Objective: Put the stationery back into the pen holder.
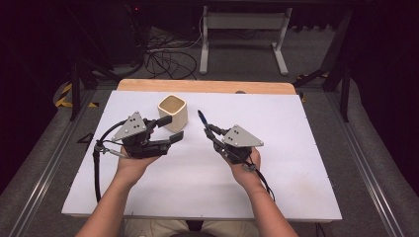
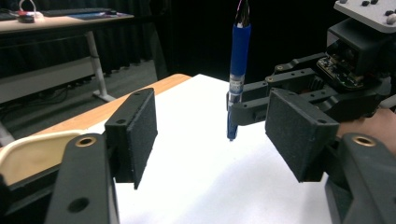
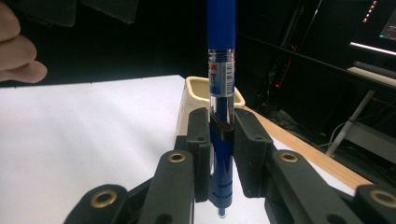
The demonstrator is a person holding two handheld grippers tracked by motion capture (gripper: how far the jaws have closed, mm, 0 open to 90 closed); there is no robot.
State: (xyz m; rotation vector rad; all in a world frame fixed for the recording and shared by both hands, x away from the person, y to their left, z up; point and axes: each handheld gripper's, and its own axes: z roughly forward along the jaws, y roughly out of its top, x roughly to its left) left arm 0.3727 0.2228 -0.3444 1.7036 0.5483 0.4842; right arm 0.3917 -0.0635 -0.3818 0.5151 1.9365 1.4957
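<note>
- White rectangular table top (image 1: 296,187), wooden strip along its far edge; both my grippers are over its middle.
- Cream square-sided cup (image 1: 173,111) stands upright on the table, far-left of centre, open side up, apart from the pen.
- My left gripper (image 1: 170,129) sits just beside the cup, jaws spread wide with nothing between the pads; one jaw tip is near the cup wall, contact unclear. In the left gripper view the cup rim (image 2: 28,154) is at lower left.
- My right gripper (image 1: 209,131) is right of the cup, jaws pinching the blue plastic pen (image 3: 221,116).
- The pen stands roughly upright, clamped low on its clear barrel, tip down, above the table.
</note>
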